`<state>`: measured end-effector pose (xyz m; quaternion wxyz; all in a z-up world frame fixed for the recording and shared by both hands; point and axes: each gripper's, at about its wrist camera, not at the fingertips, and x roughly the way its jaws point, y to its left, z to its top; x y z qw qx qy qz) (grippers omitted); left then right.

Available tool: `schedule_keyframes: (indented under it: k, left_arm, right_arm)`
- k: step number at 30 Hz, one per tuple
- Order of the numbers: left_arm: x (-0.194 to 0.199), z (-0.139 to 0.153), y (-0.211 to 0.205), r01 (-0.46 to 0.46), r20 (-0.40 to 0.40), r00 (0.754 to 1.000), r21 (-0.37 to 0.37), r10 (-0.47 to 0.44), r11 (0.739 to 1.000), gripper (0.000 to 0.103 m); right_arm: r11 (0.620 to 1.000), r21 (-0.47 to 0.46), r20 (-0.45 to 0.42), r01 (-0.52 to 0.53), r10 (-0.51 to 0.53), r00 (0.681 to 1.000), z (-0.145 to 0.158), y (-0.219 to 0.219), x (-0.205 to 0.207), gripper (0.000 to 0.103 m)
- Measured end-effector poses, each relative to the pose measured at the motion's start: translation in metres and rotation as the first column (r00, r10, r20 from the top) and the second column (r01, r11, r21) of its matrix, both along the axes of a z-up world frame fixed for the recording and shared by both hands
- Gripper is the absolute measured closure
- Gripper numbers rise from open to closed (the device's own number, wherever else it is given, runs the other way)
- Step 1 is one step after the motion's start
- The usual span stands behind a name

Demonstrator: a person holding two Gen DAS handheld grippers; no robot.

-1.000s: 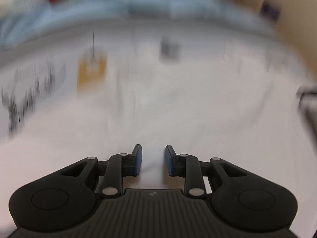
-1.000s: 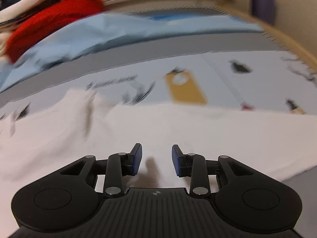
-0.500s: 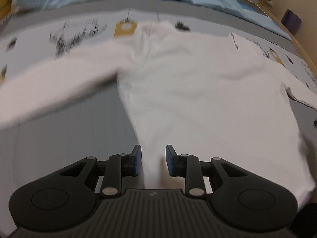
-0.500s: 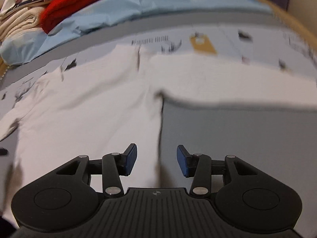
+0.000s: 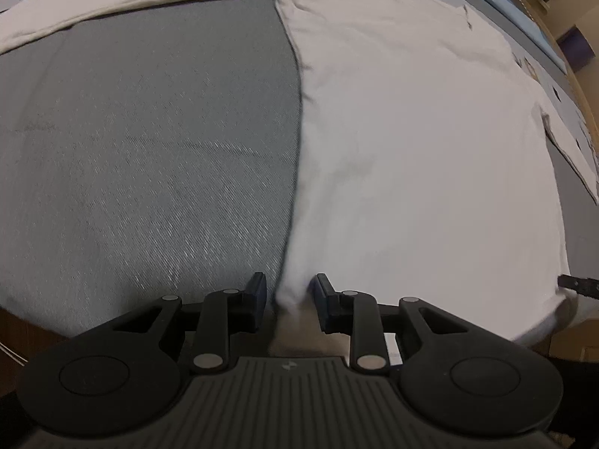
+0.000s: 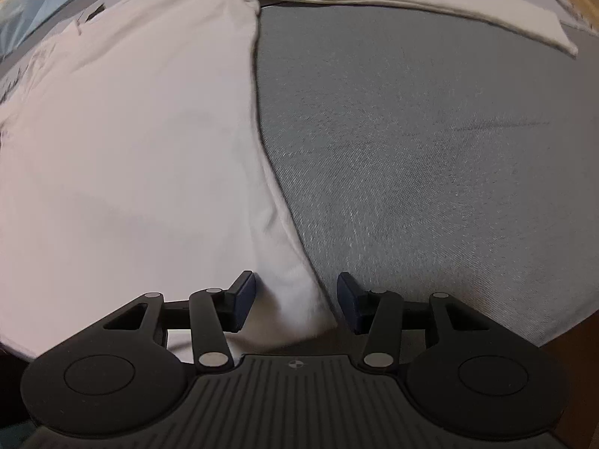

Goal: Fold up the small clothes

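Soft matt white cloth shirt (image 5: 411, 131) lies on coarse grey woven fabric (image 5: 149, 131).

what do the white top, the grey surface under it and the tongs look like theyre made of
White top: soft matte fabric, probably cotton knit; it creases and drapes limply over the near edge.
Grey surface: woven cloth with fine diagonal twill lines and a slight sheen.
Left tongs and right tongs: matte black hard plastic with metal pivot pins; the blue fingertip pads look rubbery, though that is uncertain.
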<state>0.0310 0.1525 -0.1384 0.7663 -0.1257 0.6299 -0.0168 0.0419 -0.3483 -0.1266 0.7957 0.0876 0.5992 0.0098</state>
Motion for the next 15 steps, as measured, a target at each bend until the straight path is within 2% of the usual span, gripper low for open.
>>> schedule_keyframes:
  k: [1,2,3,5,8,9,11,13,15]
  left_arm:
    - [-0.002,0.0,-0.003,0.017,-0.006,1.0,-0.007,-0.017,1.0,0.084]
    - [-0.003,-0.001,-0.007,0.048,-0.009,0.999,-0.007,-0.048,0.999,0.097]
    - [-0.004,0.002,-0.011,0.073,-0.001,0.997,0.004,-0.073,0.997,0.097]
    - [-0.007,0.016,-0.009,0.055,0.043,0.997,0.029,-0.057,0.998,0.098]
    - [-0.013,0.038,0.002,-0.002,0.092,0.996,0.018,0.001,1.0,0.098]
    - [-0.014,0.037,0.004,-0.004,0.078,0.997,0.033,0.002,0.999,0.098]
    - [-0.016,0.021,0.002,0.014,0.01,1.0,0.098,-0.016,0.995,0.098]
    - [-0.016,0.008,-0.003,0.029,-0.049,0.999,0.107,-0.024,0.994,0.097]
    - [-0.018,0.014,-0.01,0.049,-0.024,0.999,0.124,-0.046,0.991,0.094]
  right_arm:
    - [1.0,0.008,-0.004,0.002,-0.002,1.0,0.0,0.001,-0.003,0.053]
    - [1.0,0.016,-0.011,0.005,-0.005,1.0,0.0,0.002,-0.005,0.068]
    - [1.0,0.016,-0.012,0.006,-0.006,1.0,0.001,0.003,-0.008,0.095]
    - [0.998,0.05,0.021,0.027,-0.028,0.999,0.011,0.003,-0.013,0.096]
    - [0.995,0.083,0.137,0.051,-0.062,0.989,0.044,0.003,-0.028,0.096]
    - [0.996,0.075,0.131,0.053,-0.063,0.989,0.045,0.003,-0.031,0.096]
    - [0.997,0.032,0.032,0.073,-0.074,0.997,0.025,0.001,-0.034,0.096]
    - [0.996,-0.003,-0.064,0.086,-0.086,0.994,0.005,0.001,-0.033,0.096]
    - [0.997,-0.045,-0.066,0.07,-0.073,0.995,0.006,0.007,-0.033,0.095]
